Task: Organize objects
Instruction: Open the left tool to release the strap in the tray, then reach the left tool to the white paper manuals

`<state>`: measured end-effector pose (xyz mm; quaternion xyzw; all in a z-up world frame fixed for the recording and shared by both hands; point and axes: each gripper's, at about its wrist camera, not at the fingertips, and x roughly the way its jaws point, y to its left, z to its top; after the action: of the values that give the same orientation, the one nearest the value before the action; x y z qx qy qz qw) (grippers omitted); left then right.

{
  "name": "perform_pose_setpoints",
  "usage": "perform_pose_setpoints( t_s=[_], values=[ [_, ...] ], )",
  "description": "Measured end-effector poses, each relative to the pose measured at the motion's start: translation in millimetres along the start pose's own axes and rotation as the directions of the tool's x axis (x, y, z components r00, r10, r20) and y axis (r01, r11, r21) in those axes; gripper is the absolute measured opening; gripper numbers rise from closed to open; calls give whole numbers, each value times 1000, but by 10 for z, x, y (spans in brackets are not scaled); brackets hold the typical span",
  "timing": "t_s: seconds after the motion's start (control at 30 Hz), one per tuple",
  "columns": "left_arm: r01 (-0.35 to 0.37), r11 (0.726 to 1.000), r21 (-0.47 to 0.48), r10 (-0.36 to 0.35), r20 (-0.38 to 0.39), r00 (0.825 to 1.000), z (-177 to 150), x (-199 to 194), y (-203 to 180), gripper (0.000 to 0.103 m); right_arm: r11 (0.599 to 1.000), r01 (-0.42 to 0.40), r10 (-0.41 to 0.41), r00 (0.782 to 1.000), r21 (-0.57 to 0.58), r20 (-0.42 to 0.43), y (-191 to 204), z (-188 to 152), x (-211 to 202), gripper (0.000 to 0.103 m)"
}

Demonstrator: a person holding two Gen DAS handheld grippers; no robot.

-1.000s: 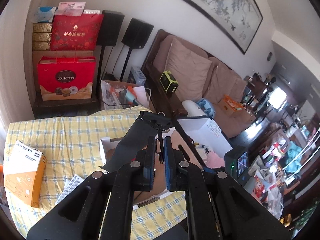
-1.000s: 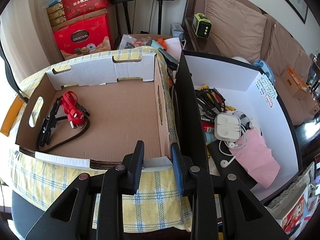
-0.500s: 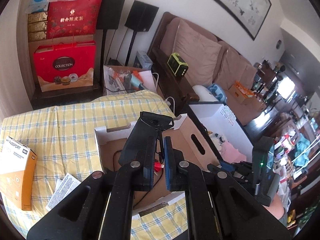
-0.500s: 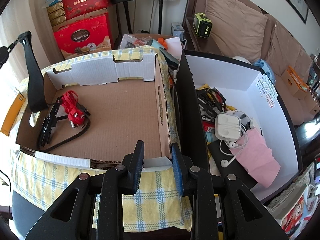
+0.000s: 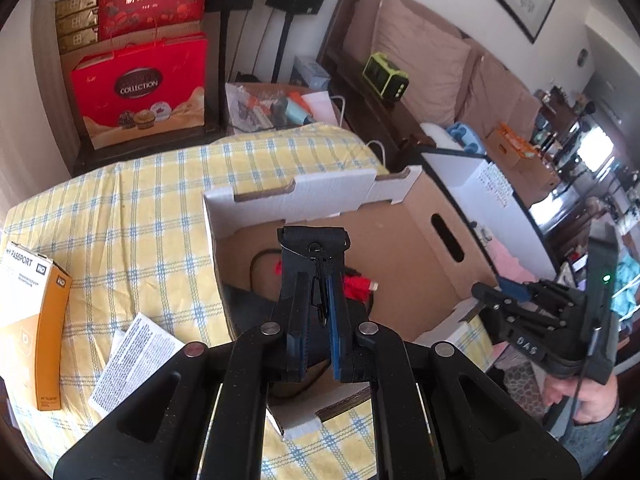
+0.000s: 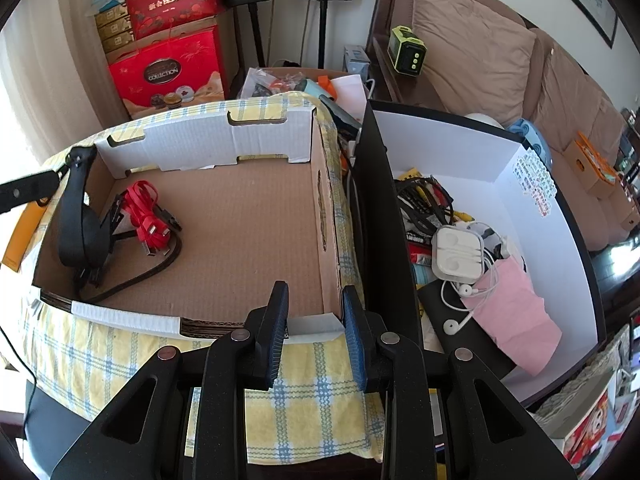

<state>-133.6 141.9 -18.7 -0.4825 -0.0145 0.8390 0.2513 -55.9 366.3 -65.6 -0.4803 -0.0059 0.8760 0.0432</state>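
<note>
My left gripper [image 5: 318, 296] is shut on the metal clip of a black strap pouch [image 5: 312, 256]. In the right wrist view the pouch [image 6: 78, 220] hangs from that gripper [image 6: 54, 178] into the left end of the open cardboard box [image 6: 200, 140], its lower end on the box floor. A red cable [image 6: 148, 220] and a black cable [image 6: 132, 280] lie beside it in the box [image 5: 304, 200]. My right gripper [image 6: 314, 300] hovers open over the box's near right corner with nothing between its fingers; it [image 5: 516, 308] also shows in the left wrist view.
A black box with white lining [image 6: 540, 208] stands right of the cardboard box, holding white earphones [image 6: 458, 254], a pink pouch [image 6: 516, 312] and cables. On the yellow checked cloth [image 5: 140, 208] lie an orange-and-white hard-drive box [image 5: 32, 320] and a leaflet [image 5: 132, 360]. Red gift boxes [image 5: 140, 92] stand behind.
My left gripper has come down with the black pouch, which now hangs inside the cardboard box beside the red cable. The right gripper has kept still.
</note>
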Motion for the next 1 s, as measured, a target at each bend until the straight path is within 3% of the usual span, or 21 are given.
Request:
perform_pose_setpoints(
  t_s=[0.13, 0.27, 0.5, 0.6, 0.7, 1.0],
  values=[
    [-33, 999, 2, 33, -63, 997, -108, 106, 57, 8, 1000, -1, 1, 1000, -3, 0, 15, 6, -4, 27],
    [18, 999, -34, -20, -43, 999, -146, -8, 158, 34, 1000, -2, 2, 1000, -3, 0, 32, 21, 0, 27],
    [34, 994, -102, -35, -4, 999, -132, -273, 425, 40, 1000, -8, 8, 1000, -14, 0, 93, 38, 0, 27],
    [12, 993, -117, -10, 12, 1000, -146, -386, 540, 42, 1000, -9, 9, 1000, -14, 1, 102, 36, 1, 27],
    [-15, 993, -121, 19, 35, 999, -199, -504, 636, 51, 1000, -9, 9, 1000, -15, 0, 96, 35, 5, 27],
    [-136, 982, -132, 139, 18, 990, -564, -646, 1008, 52, 1000, -8, 8, 1000, -14, 0, 101, 38, 4, 27]
  ],
)
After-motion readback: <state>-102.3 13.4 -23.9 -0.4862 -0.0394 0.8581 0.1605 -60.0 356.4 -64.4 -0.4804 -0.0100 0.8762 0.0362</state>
